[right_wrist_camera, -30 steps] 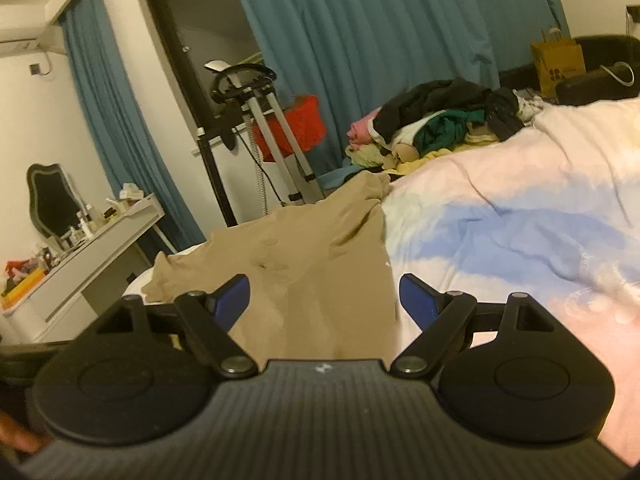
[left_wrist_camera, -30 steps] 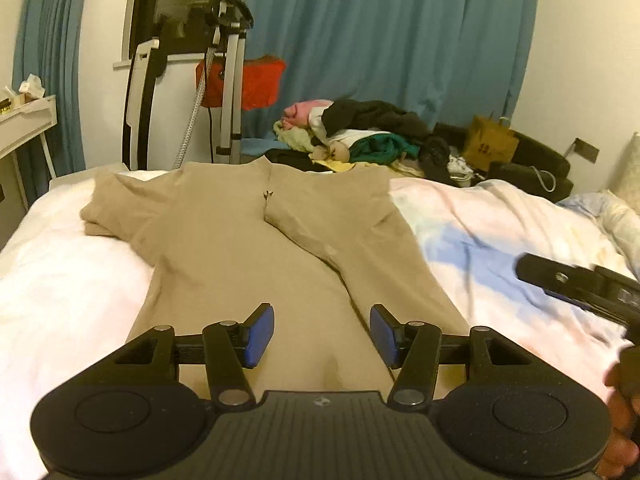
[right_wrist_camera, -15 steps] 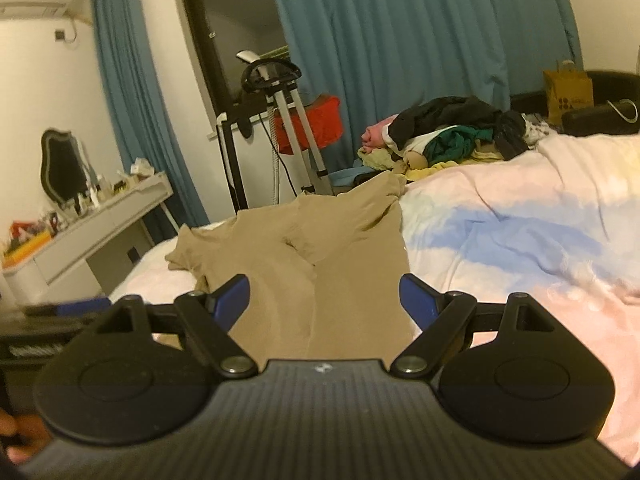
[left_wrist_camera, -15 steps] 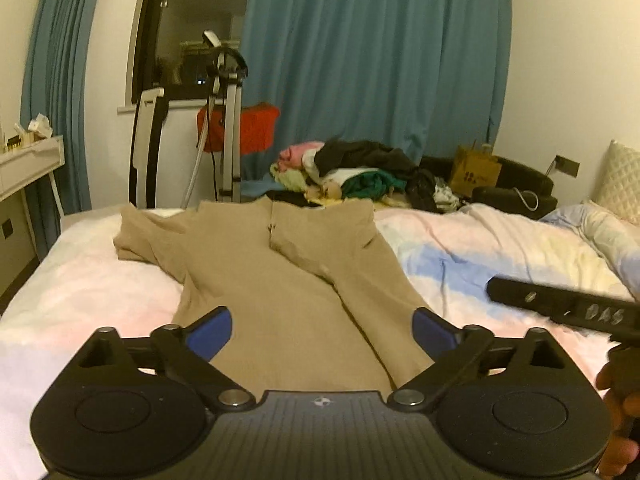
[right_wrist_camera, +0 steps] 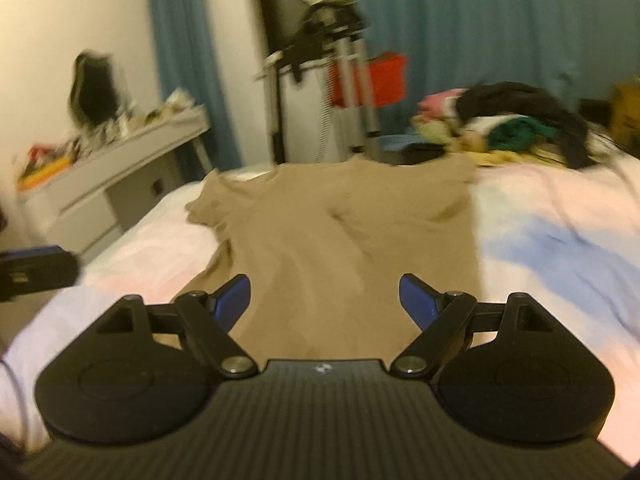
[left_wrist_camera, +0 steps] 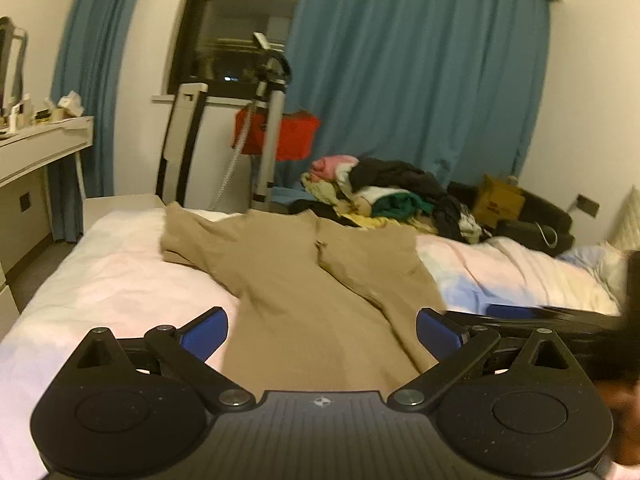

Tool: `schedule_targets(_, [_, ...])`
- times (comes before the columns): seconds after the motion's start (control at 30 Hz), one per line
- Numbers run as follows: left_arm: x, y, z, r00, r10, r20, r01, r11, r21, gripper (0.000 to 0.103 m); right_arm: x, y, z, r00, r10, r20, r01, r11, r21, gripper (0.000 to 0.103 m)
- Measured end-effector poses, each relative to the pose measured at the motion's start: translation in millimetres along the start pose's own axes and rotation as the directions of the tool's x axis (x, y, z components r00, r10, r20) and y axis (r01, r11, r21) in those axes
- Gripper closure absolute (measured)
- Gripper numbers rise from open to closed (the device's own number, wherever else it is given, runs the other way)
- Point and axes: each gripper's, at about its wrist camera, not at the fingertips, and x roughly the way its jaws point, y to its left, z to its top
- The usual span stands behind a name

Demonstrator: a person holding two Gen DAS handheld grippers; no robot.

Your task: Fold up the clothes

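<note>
Looking through the left wrist view first, we've got the left gripper (left_wrist_camera: 320, 332) with fingers (left_wrist_camera: 202, 330) spread wide and holding nothing, hovering over the near end of the tan shirt (left_wrist_camera: 312, 280). It lies flat on the bed (left_wrist_camera: 120, 272), long axis running straight away from us toward the clothes pile (left_wrist_camera: 384, 196). Soft, matte knit, a few shallow creases, one sleeve flopped left.

Over in the right wrist view (blurry), the right gripper (right_wrist_camera: 324, 300) is also wide open and empty, hem just ahead of it. Both grippers look about equally near, so we'd guess a two-handed pinch at the hem.
</note>
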Motion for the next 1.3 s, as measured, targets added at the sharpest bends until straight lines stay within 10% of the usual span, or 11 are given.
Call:
schedule_targets(0.37, [54,96,-7,0.996,0.082,-0.033,-0.087,0.970,-0.226,0.002,237,113,66,0.972,0.210,-0.109,-0.227,0.959,-0.172,0.021])
schedule_targets(0.57, [75,130,-9,0.992,0.128,-0.015,-0.127,0.941,-0.314,0.002,325,153,97,0.982,0.166,-0.090,-0.179,0.969,-0.168,0.021])
schedule_targets(0.63, [80,142,-12,0.991,0.133,-0.029,-0.134,0.928,-0.347,0.002,344,156,101,0.988,0.127,-0.090,-0.140,0.977,-0.162,0.030])
schedule_targets(0.7, [86,154,-14,0.988,0.145,-0.047,-0.152,0.916,-0.372,0.002,358,157,103,0.992,0.067,-0.104,-0.083,0.985,-0.151,0.067])
schedule_targets(0.77, [87,161,-18,0.988,0.143,-0.053,-0.152,0.899,-0.411,0.002,358,151,105,0.995,0.036,-0.098,-0.048,0.991,-0.124,0.092])
schedule_targets(1.03, [79,166,-18,0.992,0.121,-0.040,-0.127,0.888,-0.441,0.002,259,85,136,0.978,0.126,0.164,-0.127,0.992,-0.002,0.094])
schedule_targets(1.3, [57,119,-17,0.999,0.020,0.039,-0.003,0.921,-0.390,0.002,180,-51,142,0.962,-0.051,0.269,-0.003,0.981,0.194,0.094])
